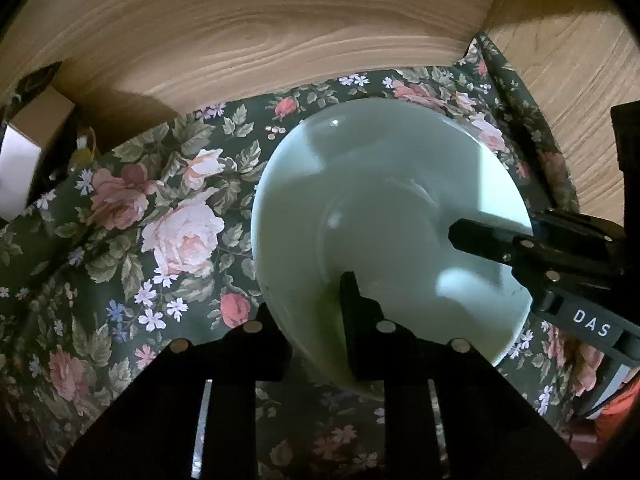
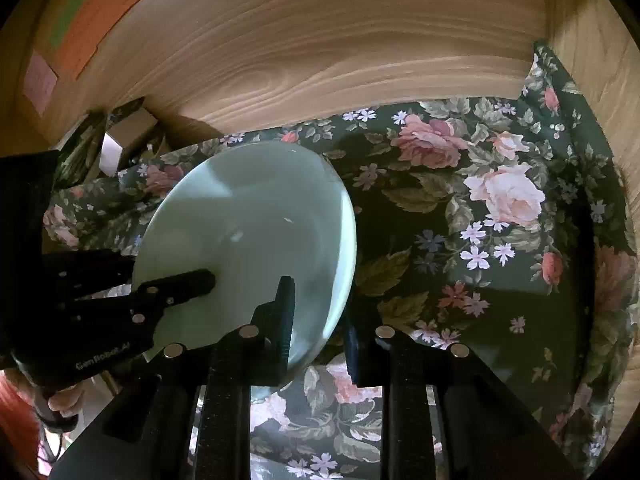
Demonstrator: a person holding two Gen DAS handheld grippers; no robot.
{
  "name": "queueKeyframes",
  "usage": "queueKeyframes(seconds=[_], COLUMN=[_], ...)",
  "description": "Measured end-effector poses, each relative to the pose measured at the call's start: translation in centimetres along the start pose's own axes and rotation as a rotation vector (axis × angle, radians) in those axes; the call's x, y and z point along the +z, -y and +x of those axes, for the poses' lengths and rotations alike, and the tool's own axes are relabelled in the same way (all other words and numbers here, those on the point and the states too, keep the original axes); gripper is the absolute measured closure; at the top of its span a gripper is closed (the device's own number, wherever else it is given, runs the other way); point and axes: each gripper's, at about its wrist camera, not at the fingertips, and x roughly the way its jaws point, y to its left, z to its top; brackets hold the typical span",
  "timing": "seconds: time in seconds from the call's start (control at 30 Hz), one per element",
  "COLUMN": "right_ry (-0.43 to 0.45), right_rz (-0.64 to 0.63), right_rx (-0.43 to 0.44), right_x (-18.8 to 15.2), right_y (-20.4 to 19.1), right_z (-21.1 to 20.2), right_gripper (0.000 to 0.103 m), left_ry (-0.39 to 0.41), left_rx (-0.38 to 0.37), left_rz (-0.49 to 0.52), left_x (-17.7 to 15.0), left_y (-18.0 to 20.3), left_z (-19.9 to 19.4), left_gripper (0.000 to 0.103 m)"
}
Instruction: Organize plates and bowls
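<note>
Pale green glazed ceramic plate (image 1: pixel 380 208) sits over a dark green cloth printed with pink roses (image 1: pixel 168 216), inside a wood-grain enclosure: light wooden back panel (image 1: pixel 280 32) behind, wooden side panel (image 1: pixel 568 92) at the right of the left wrist view. The plate looks tilted in both views, its far rim near the back panel. Whether it touches the cloth anywhere cannot be told.

Left gripper (image 1: pixel 316 320), black, two-fingered: clamped on the plate's near rim. One finger lies over the plate's upper face, the other sits outside and under the edge. No earlier picture to compare.

Right gripper (image 2: pixel 316 320), black, same build: also closed on the plate, gripping its rim at the side nearest that camera. One finger rests on the upper face, the other is below the edge, against the cloth side.

Each gripper shows in the other's view, reaching in over the plate's face from the side: right gripper at (image 1: pixel 540 256), left gripper at (image 2: pixel 160 292). White lettering on both housings.

A small cardboard box (image 2: pixel 128 132) stands in the far left corner, well apart from the plate. Coloured paper labels (image 2: pixel 92 20) are stuck to the left wall. A hand (image 2: pixel 66 400) with an orange sleeve (image 2: pixel 16 420) shows at the lower left of the right wrist view.
</note>
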Motion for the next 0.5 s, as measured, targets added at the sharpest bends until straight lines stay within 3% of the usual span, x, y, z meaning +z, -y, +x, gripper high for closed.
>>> queueKeyframes(seconds=[0.2, 0.5], right_ry=[0.033, 0.123], right_rz=[0.001, -0.033], right_rx=[-0.007, 0.012], right_x=[-0.4, -0.3], right_y=[-0.5, -2.4], right_z=[-1.0, -4.8], right_gripper=[0.083, 0.083], left_ry=[0.026, 0.127], left_rx=[0.016, 0.029], left_rz=[0.017, 0.013], left_x=[0.0, -1.1], left_y=[0.5, 0.6], left_z=[-0.5, -5.4], left_gripper=[0.083, 0.083])
